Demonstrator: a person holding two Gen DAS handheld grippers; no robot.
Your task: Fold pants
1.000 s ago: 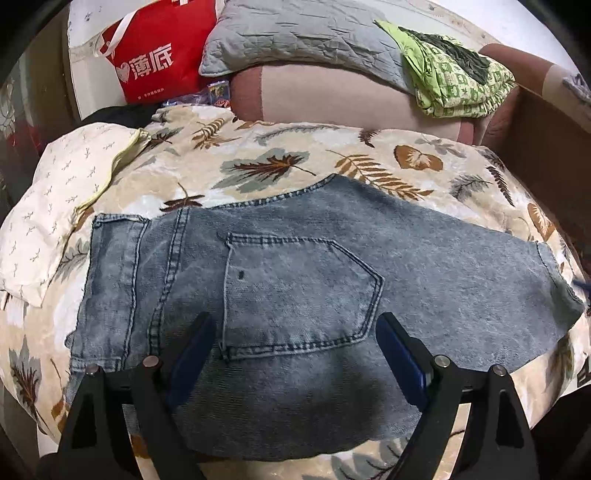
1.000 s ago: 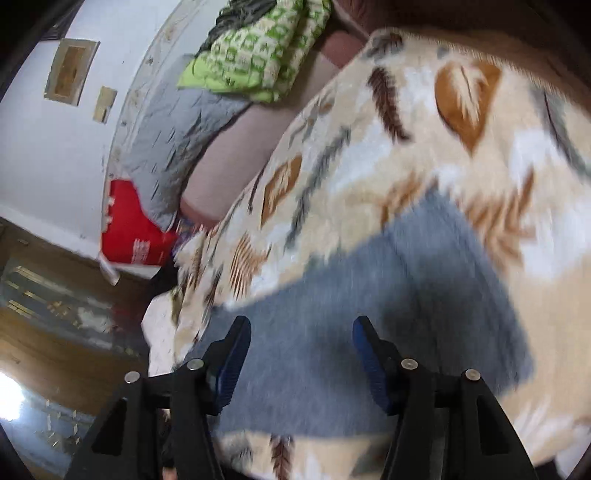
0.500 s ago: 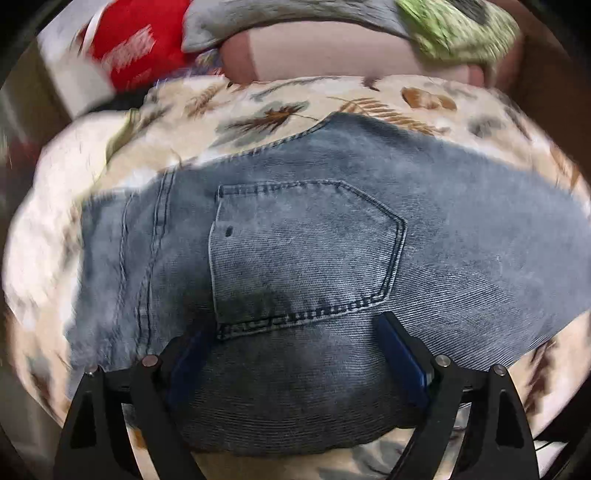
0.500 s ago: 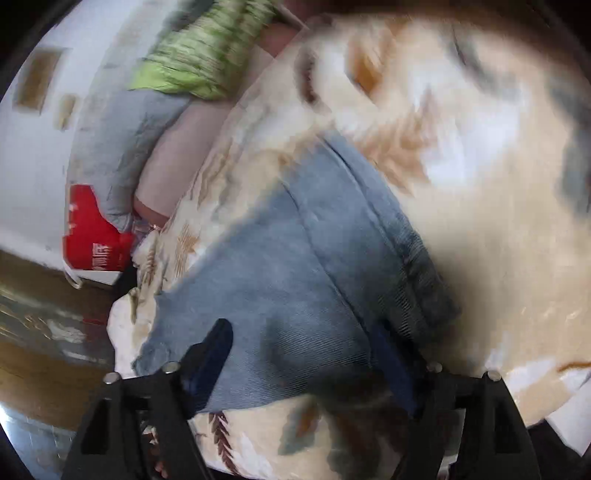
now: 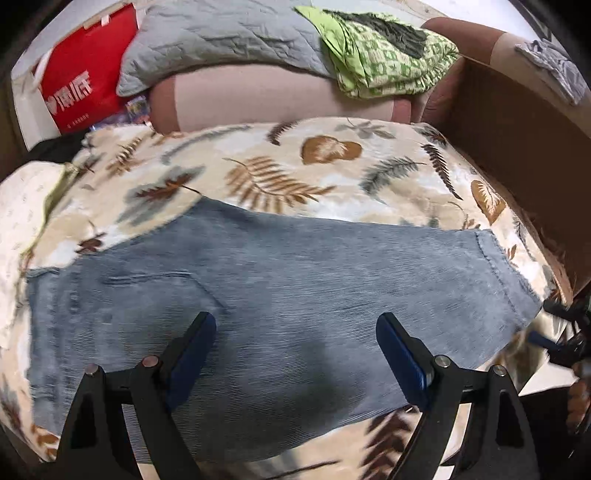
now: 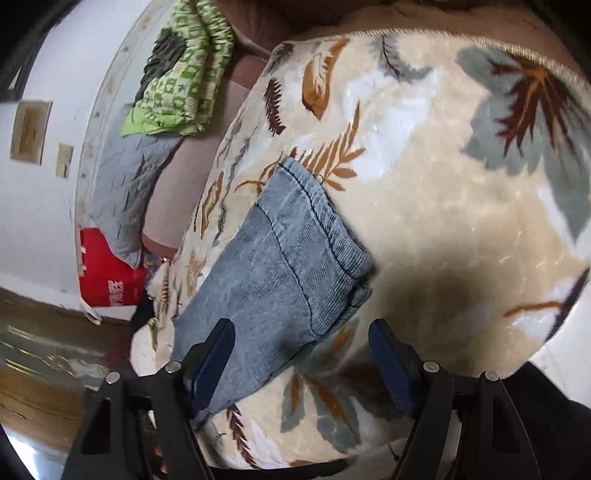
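Observation:
Blue denim pants (image 5: 314,280) lie flat and lengthwise on a leaf-patterned blanket (image 5: 280,177), waist to the left, hem (image 5: 495,273) to the right. My left gripper (image 5: 295,326) hovers open over the middle of the leg, nothing between its blue pads. In the right wrist view the hem end (image 6: 317,229) of the pants (image 6: 266,291) shows its stitched edge. My right gripper (image 6: 301,332) is open just before that end. Its left finger (image 6: 218,343) overlaps the denim's near edge without gripping it. The right gripper (image 5: 561,332) also shows at the left view's right edge.
Behind the blanket a pink sofa back (image 5: 251,96) carries a grey quilted pillow (image 5: 221,33) and a green patterned cloth (image 5: 384,55). A red bag (image 5: 85,74) stands at the back left, a brown cardboard box (image 5: 517,122) on the right, a white pillow (image 5: 22,206) on the left.
The left gripper's view has slid right along the pants, from the back pocket to the leg. The right gripper's jaws have widened, and it has dropped closer to the hem end.

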